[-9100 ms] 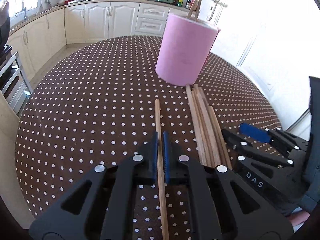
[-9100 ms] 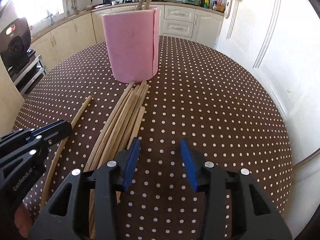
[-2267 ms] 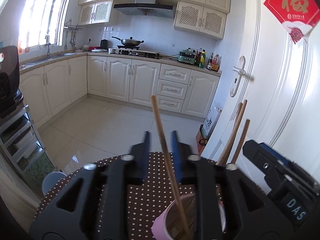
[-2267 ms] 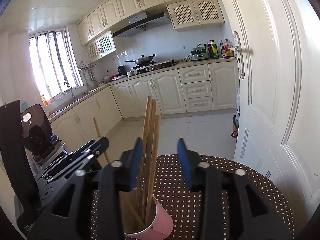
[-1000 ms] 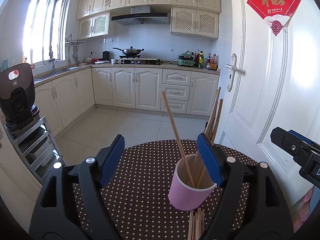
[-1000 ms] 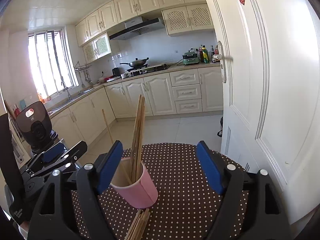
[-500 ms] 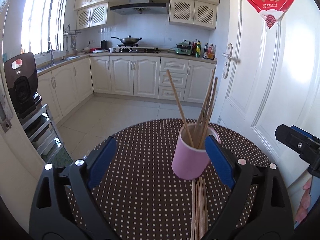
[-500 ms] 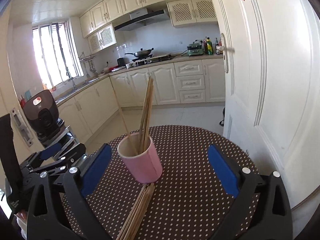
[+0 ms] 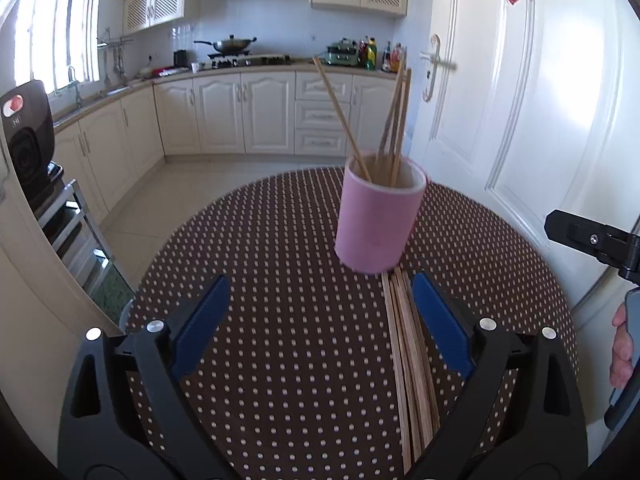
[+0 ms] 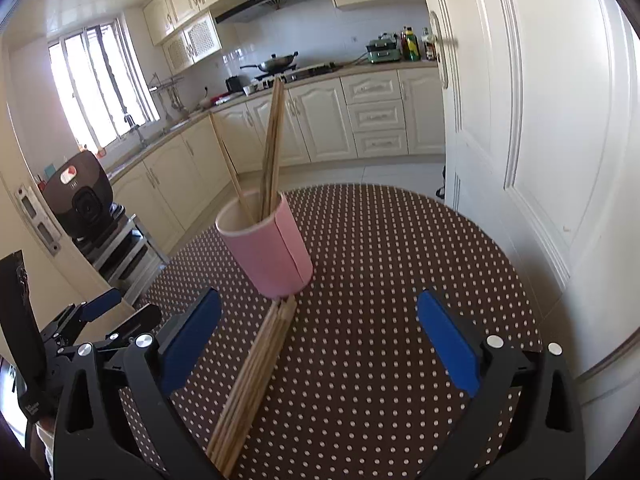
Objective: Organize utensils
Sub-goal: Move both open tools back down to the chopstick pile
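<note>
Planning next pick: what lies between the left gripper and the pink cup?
In the left wrist view, only bare dotted tablecloth between left gripper and pink cup; the loose chopsticks lie off-line, along its right finger.

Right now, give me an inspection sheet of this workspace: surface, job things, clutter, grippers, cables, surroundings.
Surface: round table, brown dotted cloth.
Job things: pink cup upright with several chopsticks inside; bundle lying flat, one end at the cup's base.
Clutter: nothing seen.
Grippers: left hand-held gripper opening, nothing between its jaws; right hand-held gripper wide open, empty.
Cables: nothing seen.
Surroundings: kitchen cabinets, white door.
</note>
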